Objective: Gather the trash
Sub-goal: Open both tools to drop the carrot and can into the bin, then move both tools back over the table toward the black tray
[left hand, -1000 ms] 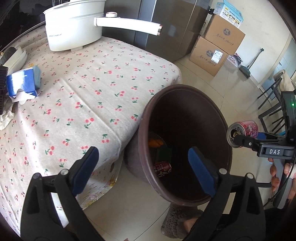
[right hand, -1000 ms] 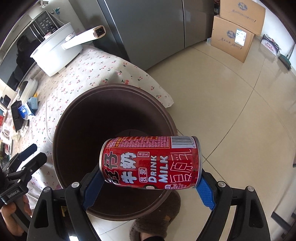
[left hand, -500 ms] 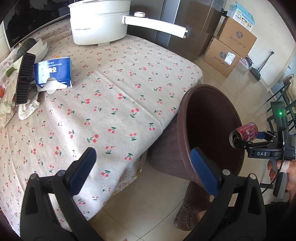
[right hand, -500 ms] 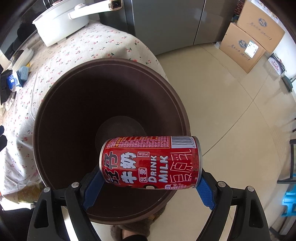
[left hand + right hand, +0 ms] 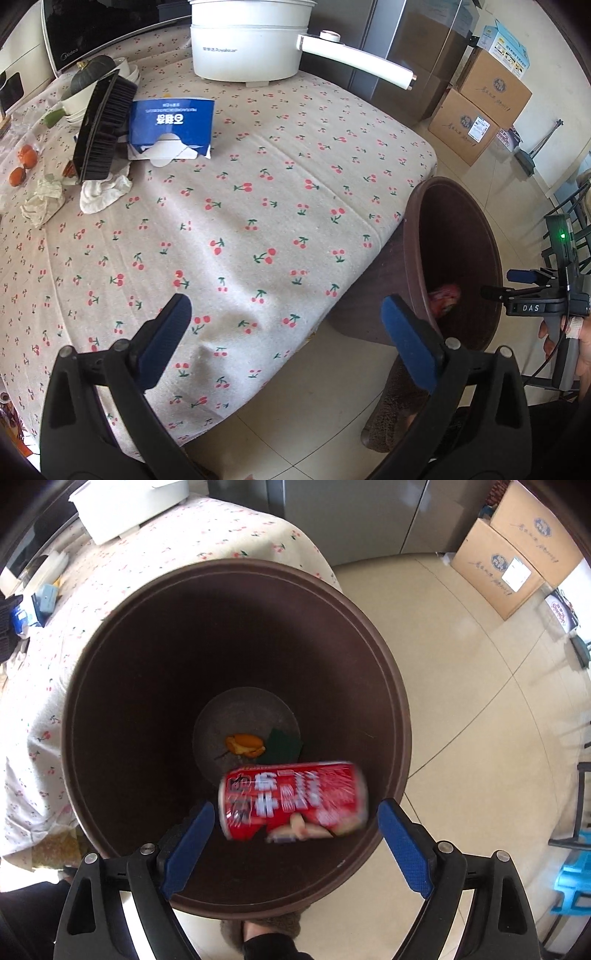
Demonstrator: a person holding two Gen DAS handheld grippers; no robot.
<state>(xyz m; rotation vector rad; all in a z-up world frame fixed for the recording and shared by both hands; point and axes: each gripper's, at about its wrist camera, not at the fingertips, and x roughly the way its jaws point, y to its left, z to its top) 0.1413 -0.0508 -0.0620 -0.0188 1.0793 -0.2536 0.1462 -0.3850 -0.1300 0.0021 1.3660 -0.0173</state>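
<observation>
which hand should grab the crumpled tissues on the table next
Left. Its tongs are open, empty and over the tablecloth facing the crumpled tissues; the right tongs hang over the bin, opening, red can dropping.

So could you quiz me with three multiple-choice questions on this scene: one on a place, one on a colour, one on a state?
1. Where is the red drink can?
A. on the cherry-print tablecloth
B. over the open brown round bin
C. on the floor tiles

2. What colour are the pads on the right gripper?
A. blue
B. green
C. white

3. How is the left gripper?
A. shut on a tissue
B. shut on a can
C. open, holding nothing

Answers: B, the blurred can shows against the bin's inside; A, both pads are blue; C, only tablecloth shows between its fingers.
</observation>
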